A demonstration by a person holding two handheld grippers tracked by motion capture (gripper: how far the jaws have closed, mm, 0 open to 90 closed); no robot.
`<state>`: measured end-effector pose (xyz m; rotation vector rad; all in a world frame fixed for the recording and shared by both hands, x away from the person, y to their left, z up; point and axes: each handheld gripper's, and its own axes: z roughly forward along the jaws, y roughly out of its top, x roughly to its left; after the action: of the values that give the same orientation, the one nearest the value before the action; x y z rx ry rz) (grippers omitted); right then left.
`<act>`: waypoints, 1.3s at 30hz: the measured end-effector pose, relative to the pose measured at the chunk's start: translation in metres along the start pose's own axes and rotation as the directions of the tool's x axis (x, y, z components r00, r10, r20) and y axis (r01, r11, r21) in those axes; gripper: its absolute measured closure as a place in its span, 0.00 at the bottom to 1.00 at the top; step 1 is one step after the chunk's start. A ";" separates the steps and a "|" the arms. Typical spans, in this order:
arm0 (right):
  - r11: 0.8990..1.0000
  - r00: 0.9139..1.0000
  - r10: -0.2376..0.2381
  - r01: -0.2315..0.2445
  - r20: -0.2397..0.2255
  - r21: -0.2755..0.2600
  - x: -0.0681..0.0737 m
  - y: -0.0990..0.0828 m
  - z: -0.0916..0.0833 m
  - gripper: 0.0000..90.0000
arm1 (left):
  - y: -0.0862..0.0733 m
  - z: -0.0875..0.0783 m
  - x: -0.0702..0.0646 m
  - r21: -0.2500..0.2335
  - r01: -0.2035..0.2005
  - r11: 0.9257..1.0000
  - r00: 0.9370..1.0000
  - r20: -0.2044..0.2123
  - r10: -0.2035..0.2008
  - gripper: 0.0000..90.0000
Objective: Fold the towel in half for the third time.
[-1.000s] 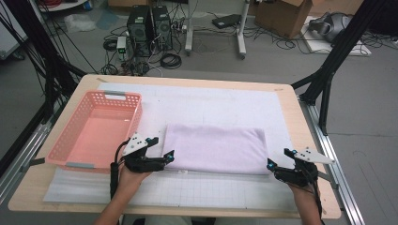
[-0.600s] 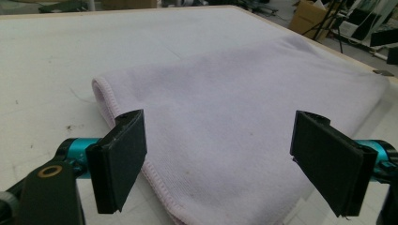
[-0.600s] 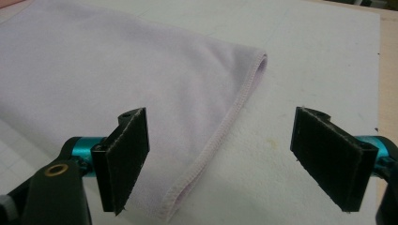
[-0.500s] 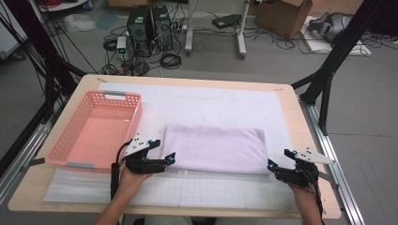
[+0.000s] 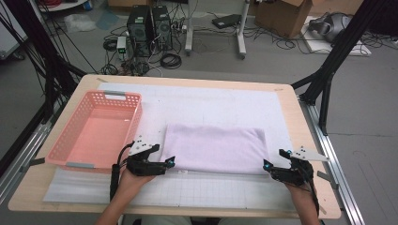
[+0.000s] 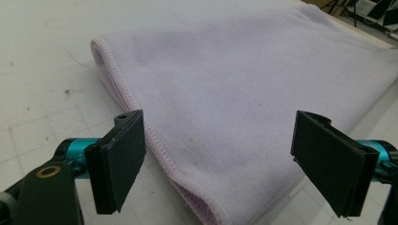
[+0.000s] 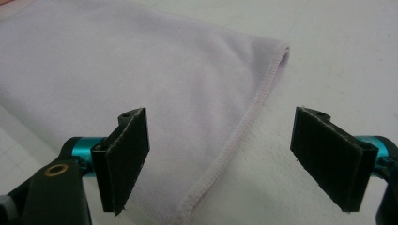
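Little has moved: both tongs stay spread beside the folded lilac towel [image 5: 217,149] on the white-matted wooden tabletop [image 5: 300,117]; pink plastic basket [image 5: 65,149] empty.

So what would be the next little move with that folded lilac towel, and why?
Probably ease both forward and shut them on the towel's near corners. The left hand-held gripper and right hand-held gripper each stand open, jaws wide apart, with a hemmed corner lying between them, and the towel lies flat on the white mat, not yet gripped.
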<state>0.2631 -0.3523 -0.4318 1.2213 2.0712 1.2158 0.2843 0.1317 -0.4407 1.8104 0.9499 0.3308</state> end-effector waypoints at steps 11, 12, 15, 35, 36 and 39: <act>0.999 0.999 -0.020 0.021 -0.028 0.026 0.008 0.005 0.011 0.21 | -0.007 -0.001 0.010 0.088 0.080 0.993 0.996 -0.034 -0.078 0.30; 0.999 1.000 -0.015 0.016 -0.028 0.032 0.009 0.004 0.012 0.21 | -0.008 -0.001 0.010 0.092 0.084 0.992 0.996 -0.035 -0.081 0.31; 0.999 0.999 -0.021 0.022 -0.027 0.025 0.010 0.006 0.013 0.21 | -0.009 -0.001 0.012 0.113 0.102 0.988 0.994 -0.044 -0.097 0.34; 0.995 0.985 -0.076 0.085 -0.154 0.055 0.037 0.069 0.083 0.21 | -0.011 0.004 -0.001 0.152 0.050 0.987 0.996 -0.081 -0.038 0.68; 0.994 0.982 -0.085 0.096 -0.170 0.057 0.040 0.074 0.087 0.21 | -0.011 0.005 -0.001 0.153 0.050 0.987 0.996 -0.079 -0.038 0.70; 0.989 0.972 -0.116 0.132 -0.203 0.064 0.051 0.089 0.101 0.21 | -0.010 0.006 -0.002 0.158 0.058 0.986 0.997 -0.068 -0.048 0.77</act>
<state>0.3516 -0.2425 -0.4043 1.0201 2.3212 1.2552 0.2817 0.1284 -0.4518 1.9254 1.0941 0.2873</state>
